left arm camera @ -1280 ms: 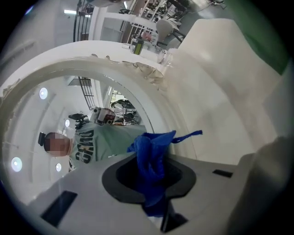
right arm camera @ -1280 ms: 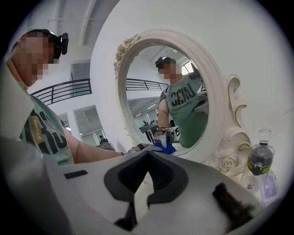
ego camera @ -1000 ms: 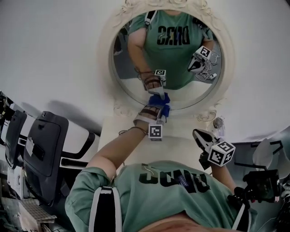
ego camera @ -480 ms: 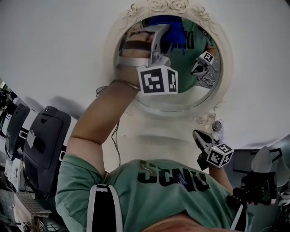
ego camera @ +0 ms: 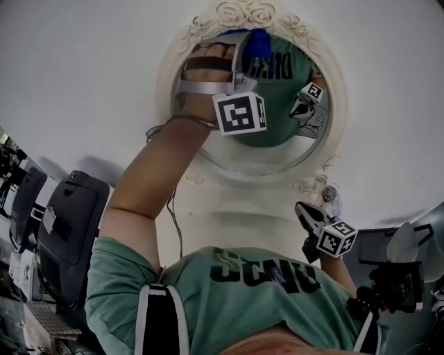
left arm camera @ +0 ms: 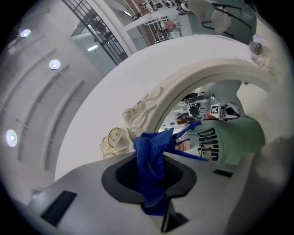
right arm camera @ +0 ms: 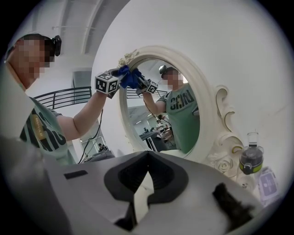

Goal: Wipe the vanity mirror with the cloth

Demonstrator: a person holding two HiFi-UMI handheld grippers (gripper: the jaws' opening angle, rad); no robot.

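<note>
The round vanity mirror (ego camera: pixel 274 149) in its ornate cream frame (ego camera: pixel 246 14) stands against the white wall. My left gripper (ego camera: pixel 244 43) is raised to the top of the glass, shut on a blue cloth (ego camera: pixel 260 43) that presses on the mirror just under the rose carving. In the left gripper view the blue cloth (left arm camera: pixel 150 172) bunches between the jaws, touching the glass beside the frame roses (left arm camera: pixel 120 137). The right gripper view shows the left gripper (right arm camera: pixel 123 79) and cloth (right arm camera: pixel 127 77) at the mirror (right arm camera: pixel 177 114) top. My right gripper (ego camera: pixel 305 211) hangs low at the right, shut and empty.
A small bottle (ego camera: pixel 331 194) stands at the mirror's right foot, also seen as bottle (right arm camera: pixel 250 158) in the right gripper view. Dark chairs (ego camera: pixel 66 229) stand at the left. Dark equipment (ego camera: pixel 399 284) sits at the lower right. The white vanity top (ego camera: pixel 229 222) lies below the mirror.
My left gripper rose from the mirror's lower edge to its top with the cloth, then shifted slightly further up. The right gripper stayed put.
</note>
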